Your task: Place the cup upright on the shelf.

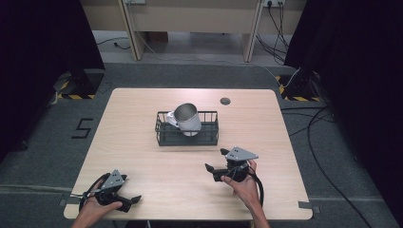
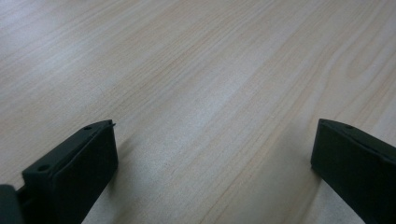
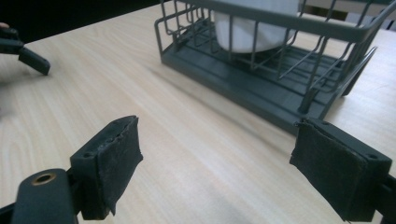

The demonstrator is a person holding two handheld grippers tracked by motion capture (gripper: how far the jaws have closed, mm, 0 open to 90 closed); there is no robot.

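A dark wire basket (image 1: 187, 135) stands at the middle of the wooden table (image 1: 142, 109). A grey-and-white mug (image 1: 187, 118) leans tilted inside it, mouth up and toward me. In the right gripper view the basket (image 3: 261, 88) lies just ahead, with the mug's white body (image 3: 254, 28) behind its bars. My right gripper (image 1: 215, 160) (image 3: 215, 135) is open in front of the basket, right of its near corner, with bare table between its jaws. My left gripper (image 1: 130, 194) (image 2: 212, 126) rests open near the table's front left edge, holding nothing.
A round grey cable port (image 1: 225, 100) sits in the tabletop behind the basket to the right. A jaw of the left gripper (image 3: 28, 58) shows far off in the right gripper view. Grey carpet, cables and a light desk (image 1: 190, 19) surround the table.
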